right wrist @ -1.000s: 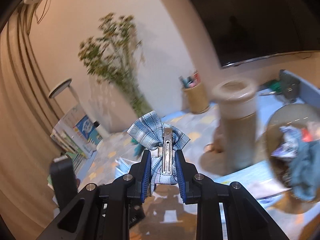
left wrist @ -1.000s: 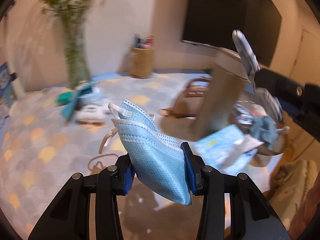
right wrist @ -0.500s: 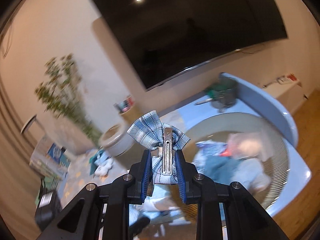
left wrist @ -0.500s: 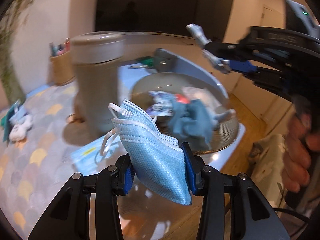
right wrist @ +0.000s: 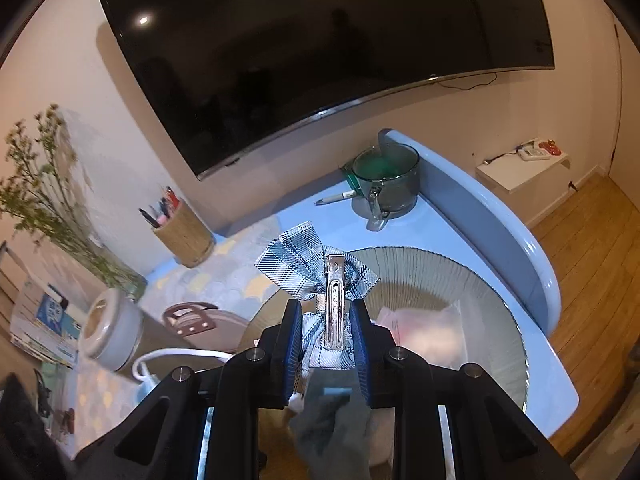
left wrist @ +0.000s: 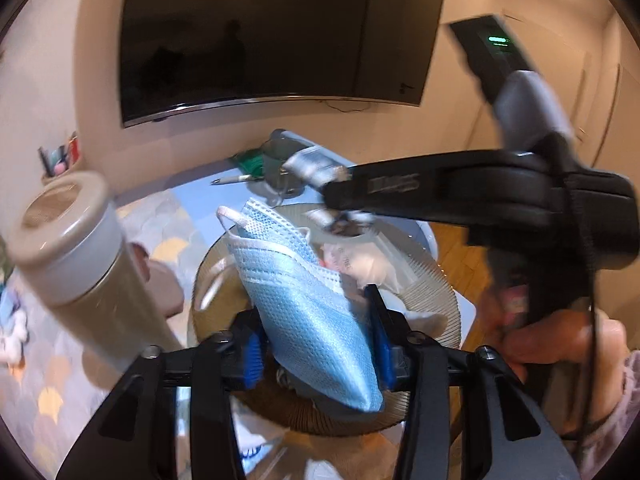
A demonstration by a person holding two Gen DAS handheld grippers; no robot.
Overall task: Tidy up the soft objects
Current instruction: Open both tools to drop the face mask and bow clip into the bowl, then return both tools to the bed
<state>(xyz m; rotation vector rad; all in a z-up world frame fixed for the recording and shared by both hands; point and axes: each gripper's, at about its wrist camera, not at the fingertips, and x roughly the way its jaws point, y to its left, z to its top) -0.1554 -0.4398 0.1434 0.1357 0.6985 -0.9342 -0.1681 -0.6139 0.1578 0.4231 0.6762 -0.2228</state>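
Left tongs [left wrist: 316, 344] are carrying a crumpled light-blue pleated face mask [left wrist: 304, 312] between their blue pads; the jaws have just been opening, yet the mask is sitting between them, touching a pad on each side, its white ear loop sticking up at the top. Right tongs [right wrist: 326, 344] are pressing together on a blue-and-white plaid fabric bow with a silver metal clip [right wrist: 316, 256], the bow fanning out above the pads and the clip standing upright between them. In the left wrist view the right tongs are reaching across from the right, blurred, with a person's hand [left wrist: 560, 344] gripping the handle.

Both pairs are hanging over a round ribbed tan basket [right wrist: 460, 276], which is resting on a light-blue table [right wrist: 304, 208]. Inside the basket a grey cloth [right wrist: 332, 420] is lying just under the right tongs, and a pale pink see-through packet [right wrist: 424, 328] is lying further in; other white soft pieces are showing in the left wrist view, too blurred to name.

Beside the basket a tall beige canister with a white collar [left wrist: 68, 248] is standing. Behind the basket a clear glass jug with something green inside [right wrist: 388, 184] is sitting near the table's raised edge, with a pen [right wrist: 336, 199] lying just beside it. Farther off a woven pen holder [right wrist: 184, 236] is standing against the wall, below a large dark screen [right wrist: 320, 40].
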